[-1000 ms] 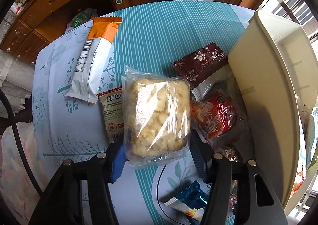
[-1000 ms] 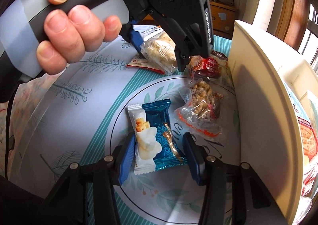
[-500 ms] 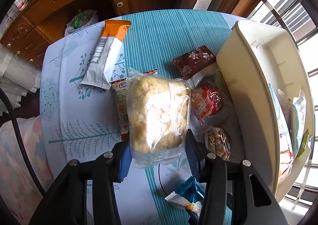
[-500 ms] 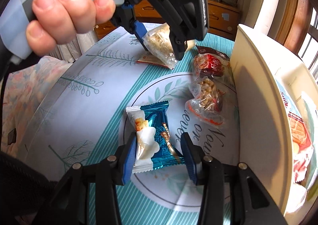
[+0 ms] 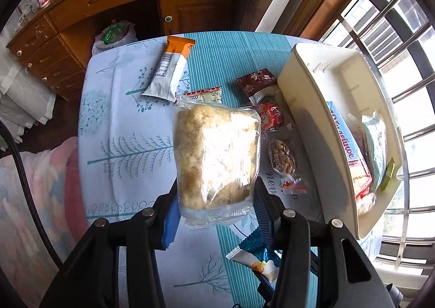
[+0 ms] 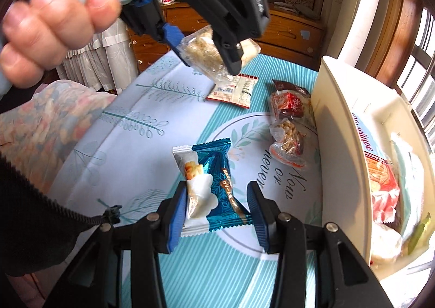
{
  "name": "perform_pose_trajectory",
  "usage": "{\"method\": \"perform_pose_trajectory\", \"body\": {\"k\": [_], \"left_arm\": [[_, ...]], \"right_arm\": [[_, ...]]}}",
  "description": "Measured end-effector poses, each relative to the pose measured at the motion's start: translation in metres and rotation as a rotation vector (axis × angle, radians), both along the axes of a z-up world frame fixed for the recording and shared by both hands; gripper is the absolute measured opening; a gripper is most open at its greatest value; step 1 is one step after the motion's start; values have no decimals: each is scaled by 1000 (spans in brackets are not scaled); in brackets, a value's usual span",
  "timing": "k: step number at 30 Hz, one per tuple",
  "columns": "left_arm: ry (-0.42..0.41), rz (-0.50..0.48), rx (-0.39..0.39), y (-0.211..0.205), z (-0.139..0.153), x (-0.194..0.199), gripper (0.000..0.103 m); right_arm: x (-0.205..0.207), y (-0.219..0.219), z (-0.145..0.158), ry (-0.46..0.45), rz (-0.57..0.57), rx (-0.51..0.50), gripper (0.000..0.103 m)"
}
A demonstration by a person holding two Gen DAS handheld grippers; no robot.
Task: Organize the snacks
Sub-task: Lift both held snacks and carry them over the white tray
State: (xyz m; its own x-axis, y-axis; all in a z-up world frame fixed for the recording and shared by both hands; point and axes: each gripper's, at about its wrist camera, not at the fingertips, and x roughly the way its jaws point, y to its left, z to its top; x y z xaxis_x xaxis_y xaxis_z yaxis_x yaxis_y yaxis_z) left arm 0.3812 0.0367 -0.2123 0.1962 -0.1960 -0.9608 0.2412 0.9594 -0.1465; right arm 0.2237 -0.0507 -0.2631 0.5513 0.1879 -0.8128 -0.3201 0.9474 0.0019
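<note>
above the table [image 5: 130, 123], your left gripper [image 5: 216, 207] clamps the rice cake pack [image 5: 216, 155] and your right gripper [image 6: 217, 207] pinches the blue wafer packet [image 6: 210, 185], both lifted clear for the bin [image 5: 307, 106].

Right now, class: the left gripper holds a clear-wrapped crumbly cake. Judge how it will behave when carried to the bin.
The crumbly cake, clamped near one end by the left gripper, sticks out without sagging, so it is probably fairly stiff and light. Its texture looks loose, so a hard squeeze may break it. The glossy film could slip between the pads.
</note>
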Motion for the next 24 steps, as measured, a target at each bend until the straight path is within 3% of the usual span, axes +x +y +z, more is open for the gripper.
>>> {"method": "perform_pose_trajectory", "body": {"k": [10, 17, 24], "left_arm": [[-79, -29, -136, 44, 45, -60, 47], [-160, -68, -254, 68, 82, -105, 47], [-187, -116, -353, 77, 101, -140, 47]], "right_arm": [[-36, 21, 30, -25, -68, 27, 44], [-62, 26, 57, -52, -162, 33, 44], [-87, 23, 81, -100, -267, 22, 44]]}}
